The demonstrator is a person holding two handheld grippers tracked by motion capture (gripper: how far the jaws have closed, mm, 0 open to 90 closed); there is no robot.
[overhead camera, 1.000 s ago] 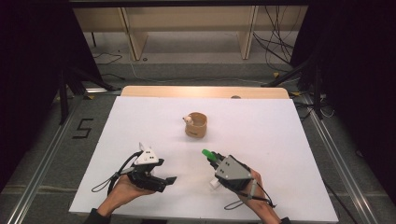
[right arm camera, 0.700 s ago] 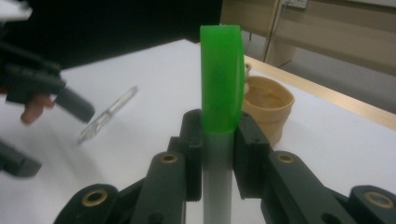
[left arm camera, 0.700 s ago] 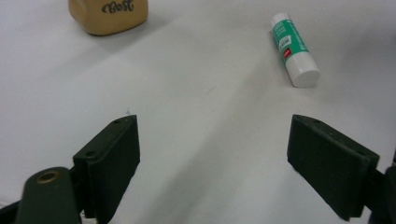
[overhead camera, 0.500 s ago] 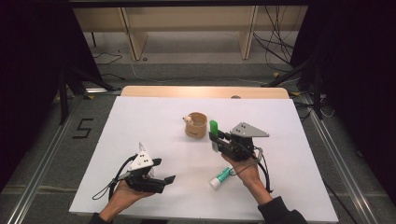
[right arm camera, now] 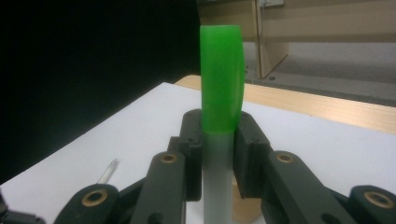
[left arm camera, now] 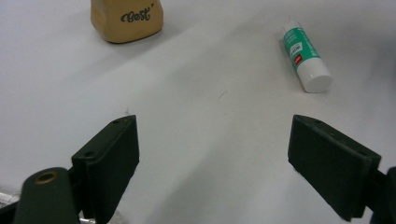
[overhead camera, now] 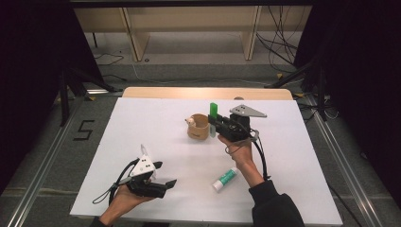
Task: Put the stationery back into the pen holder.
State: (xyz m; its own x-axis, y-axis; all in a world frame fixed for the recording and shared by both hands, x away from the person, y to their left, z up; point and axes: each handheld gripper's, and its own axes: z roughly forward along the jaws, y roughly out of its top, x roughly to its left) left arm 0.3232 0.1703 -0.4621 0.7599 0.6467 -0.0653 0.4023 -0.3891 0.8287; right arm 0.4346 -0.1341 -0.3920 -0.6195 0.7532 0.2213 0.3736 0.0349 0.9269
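A tan cup (overhead camera: 198,127) marked "Best" (left arm camera: 127,21) stands mid-table with a small white thing inside. My right gripper (overhead camera: 213,125) hovers just right of the cup, shut on a pale stick with a green cap (overhead camera: 213,112) that it holds upright. In the right gripper view the green cap (right arm camera: 221,93) rises above the jaws of my right gripper (right arm camera: 219,140). A green-and-white glue stick (overhead camera: 225,178) lies flat near the front (left arm camera: 307,56). My left gripper (overhead camera: 165,173) rests at the front left, open and holding nothing (left arm camera: 214,163).
The white tabletop (overhead camera: 142,123) ends in a wooden strip (overhead camera: 156,92) at the far edge. Behind it are a wooden shelf frame (overhead camera: 137,42), cables and tripod legs on the floor. A person's forearm with a dark sleeve (overhead camera: 272,208) reaches over the front right.
My right gripper has lifted the green-capped stick from the front of the table and carried it up beside the cup. The glue stick stays on the table. The left gripper barely moved.
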